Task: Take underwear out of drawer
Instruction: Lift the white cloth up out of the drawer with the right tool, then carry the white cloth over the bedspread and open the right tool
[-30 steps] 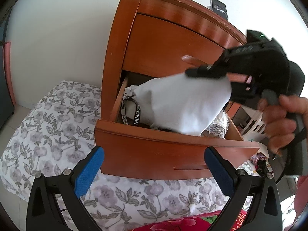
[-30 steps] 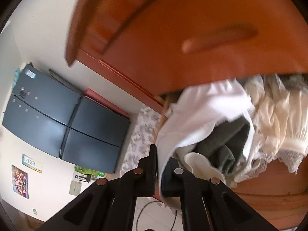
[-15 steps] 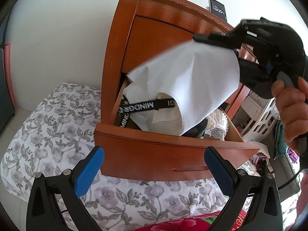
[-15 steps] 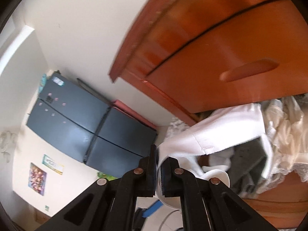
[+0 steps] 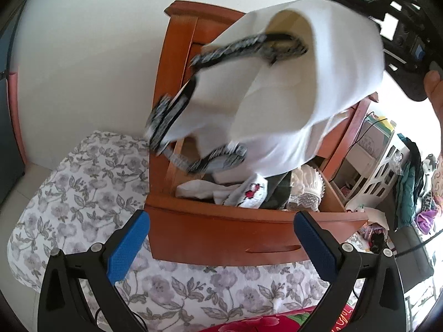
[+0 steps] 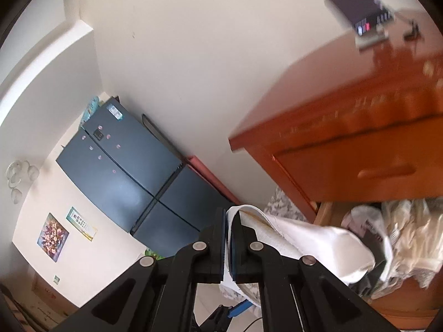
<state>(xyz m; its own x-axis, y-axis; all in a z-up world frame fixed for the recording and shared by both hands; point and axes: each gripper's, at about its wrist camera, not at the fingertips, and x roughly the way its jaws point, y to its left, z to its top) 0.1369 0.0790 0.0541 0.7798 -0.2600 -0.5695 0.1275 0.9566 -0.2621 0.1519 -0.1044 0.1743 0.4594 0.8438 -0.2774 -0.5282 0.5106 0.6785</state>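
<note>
The right tongs (image 6: 227, 244) are clenched on a fold of white underwear (image 6: 304, 242), the cloth pinched in the thin slit between the two black fingers (image 6: 213, 249); how much cloth lies inside the pinch is hidden. From the left wrist view the same right tongs (image 5: 398, 36) sit at the upper right edge, partly cut off by the frame, with a hand (image 5: 434, 88) on the handle showing only as a sliver. The underwear (image 5: 290, 88) hangs in the air above the open drawer (image 5: 221, 235), clear of its front; its black waistband (image 5: 249, 47) carries white lettering too blurred to read.

The left tongs (image 5: 221, 246) are released, their blue pads (image 5: 127, 249) spread wide apart and holding nothing, low in front of the drawer.

Inside the drawer, below the hanging piece, lies a jumble of other clothes (image 5: 249, 191): white pieces, one with a small red print, something dark, and lace at the right. Much of the pile is covered by the hanging piece. The wooden dresser (image 5: 177, 83) stands against a white wall, its upper drawers mostly hidden behind the cloth. A bedspread with a grey flower print (image 5: 83, 199) lies beside and below the drawer. In the right wrist view a dark phone-like object (image 6: 357, 2) stands blurred on the dresser top, and a dark fridge (image 6: 124, 171) stands further off.
</note>
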